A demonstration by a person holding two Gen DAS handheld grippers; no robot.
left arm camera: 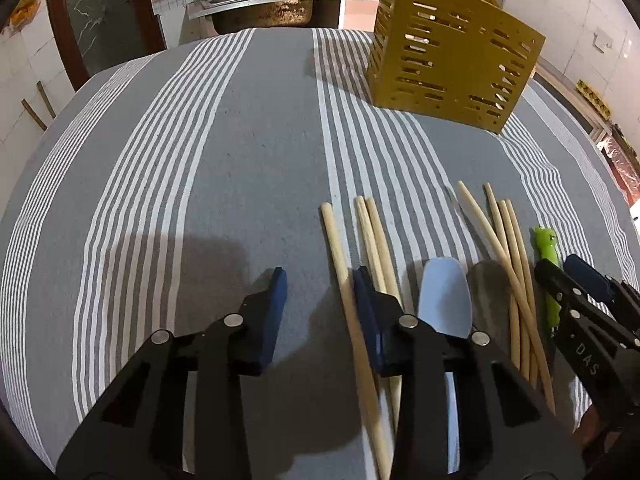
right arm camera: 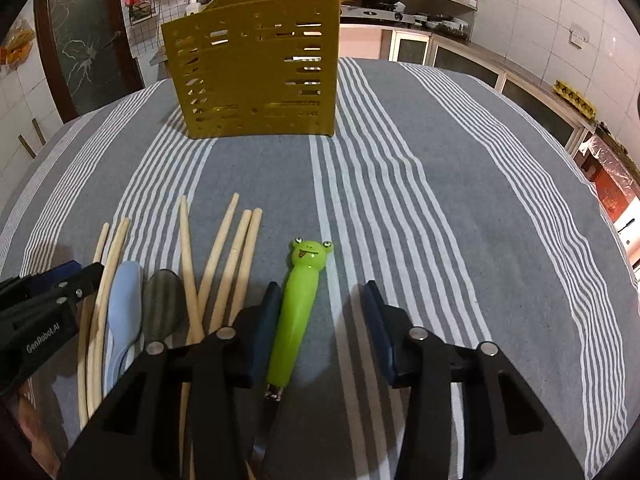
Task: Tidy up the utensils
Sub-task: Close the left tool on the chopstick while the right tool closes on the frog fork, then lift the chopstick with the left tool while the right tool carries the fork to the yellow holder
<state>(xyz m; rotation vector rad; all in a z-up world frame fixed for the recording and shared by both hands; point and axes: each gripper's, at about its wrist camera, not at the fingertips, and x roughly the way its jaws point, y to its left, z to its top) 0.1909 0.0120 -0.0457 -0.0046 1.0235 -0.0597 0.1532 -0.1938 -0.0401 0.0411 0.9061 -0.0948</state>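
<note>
A yellow slotted utensil holder (left arm camera: 452, 64) (right arm camera: 256, 72) stands upright at the far side of the table. Several wooden chopsticks (left arm camera: 508, 248) (right arm camera: 224, 264), a light blue spoon (left arm camera: 444, 296) (right arm camera: 126, 300) and a grey spoon (left arm camera: 490, 292) (right arm camera: 162, 308) lie on the near cloth. My left gripper (left arm camera: 320, 280) is open low over the cloth, and one chopstick (left arm camera: 344, 280) lies between its jaws beside the right finger. My right gripper (right arm camera: 322, 292) is open around a green frog-handled utensil (right arm camera: 304, 300), which lies close to the left finger with a gap on its other side.
A grey cloth with white stripes (left arm camera: 224, 168) (right arm camera: 460, 184) covers the table. Behind it are a metal sink (left arm camera: 264, 8), a stove with a pan (right arm camera: 376, 0) and shelves of jars. Each gripper shows at the edge of the other's view.
</note>
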